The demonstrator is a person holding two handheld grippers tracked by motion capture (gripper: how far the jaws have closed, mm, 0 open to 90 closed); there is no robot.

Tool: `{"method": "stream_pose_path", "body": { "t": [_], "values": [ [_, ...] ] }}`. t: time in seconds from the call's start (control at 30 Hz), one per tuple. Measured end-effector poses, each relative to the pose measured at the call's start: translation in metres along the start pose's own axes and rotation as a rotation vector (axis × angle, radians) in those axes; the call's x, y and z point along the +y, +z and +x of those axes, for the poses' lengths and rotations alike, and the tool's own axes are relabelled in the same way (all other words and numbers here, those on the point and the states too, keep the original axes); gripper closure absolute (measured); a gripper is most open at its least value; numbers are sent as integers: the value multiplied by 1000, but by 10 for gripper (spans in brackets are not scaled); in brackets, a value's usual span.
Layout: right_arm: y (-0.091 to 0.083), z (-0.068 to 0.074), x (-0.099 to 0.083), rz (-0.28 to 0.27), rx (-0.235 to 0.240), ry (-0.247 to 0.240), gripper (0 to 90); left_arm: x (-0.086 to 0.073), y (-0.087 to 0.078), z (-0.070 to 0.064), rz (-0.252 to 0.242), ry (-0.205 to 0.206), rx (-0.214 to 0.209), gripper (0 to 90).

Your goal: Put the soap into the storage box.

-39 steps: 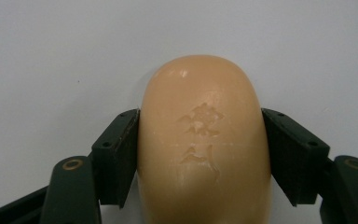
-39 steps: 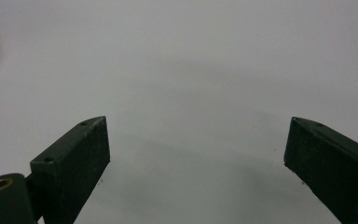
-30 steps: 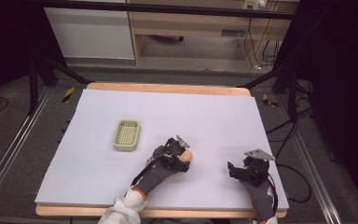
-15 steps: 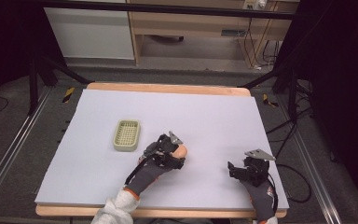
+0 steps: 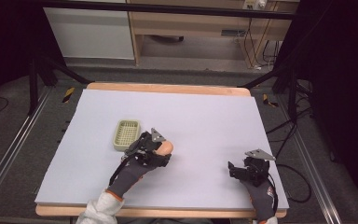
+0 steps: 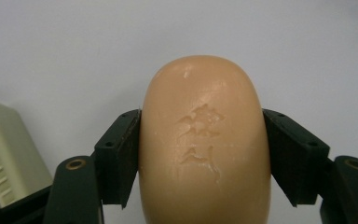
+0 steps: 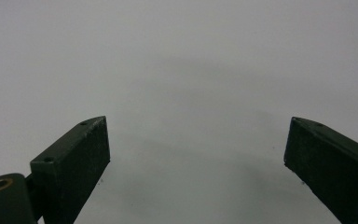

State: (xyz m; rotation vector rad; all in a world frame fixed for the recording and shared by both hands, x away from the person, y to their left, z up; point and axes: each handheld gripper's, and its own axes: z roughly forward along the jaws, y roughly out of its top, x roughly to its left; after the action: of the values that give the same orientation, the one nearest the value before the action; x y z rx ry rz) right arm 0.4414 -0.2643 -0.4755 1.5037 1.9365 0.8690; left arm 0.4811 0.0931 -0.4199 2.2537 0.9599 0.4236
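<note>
A tan oval bar of soap (image 6: 203, 140) with a stamped mark sits between the jaws of my left gripper (image 6: 200, 156), which is shut on it. From above, the soap (image 5: 164, 148) pokes out of the left gripper (image 5: 154, 150) just right of a cream slatted soap dish (image 5: 126, 134). A corner of the dish (image 6: 4, 149) appears at the left edge of the left gripper view. My right gripper (image 5: 235, 169) rests low at the table's front right, open, with bare white surface between its jaws (image 7: 196, 163).
The white table top (image 5: 205, 116) has a wooden rim. Black frame legs, cables and a rail stand around the table on the floor. A cabinet stands behind the far edge.
My left gripper has carried the soap to the left and slightly away, closer to the soap dish. The right gripper has stayed put.
</note>
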Motion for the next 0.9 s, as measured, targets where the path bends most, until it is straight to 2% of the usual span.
{"method": "stream_pose_path", "body": {
  "t": [0.23,0.47,0.5,0.77,0.9],
  "values": [
    [0,0,0,4,-3,3,72,-12,-9,11,-12,-24,6,315],
    [0,0,0,-2,4,-4,72,-22,-15,26,-9,-56,38,315],
    [-1,1,0,-3,5,-2,72,-24,-18,32,-11,-66,49,315],
    [0,4,0,0,10,-23,73,-25,-26,53,-28,-101,83,315],
    [0,4,0,-2,12,-24,73,-24,-28,59,-40,-116,96,315]
  ]
}}
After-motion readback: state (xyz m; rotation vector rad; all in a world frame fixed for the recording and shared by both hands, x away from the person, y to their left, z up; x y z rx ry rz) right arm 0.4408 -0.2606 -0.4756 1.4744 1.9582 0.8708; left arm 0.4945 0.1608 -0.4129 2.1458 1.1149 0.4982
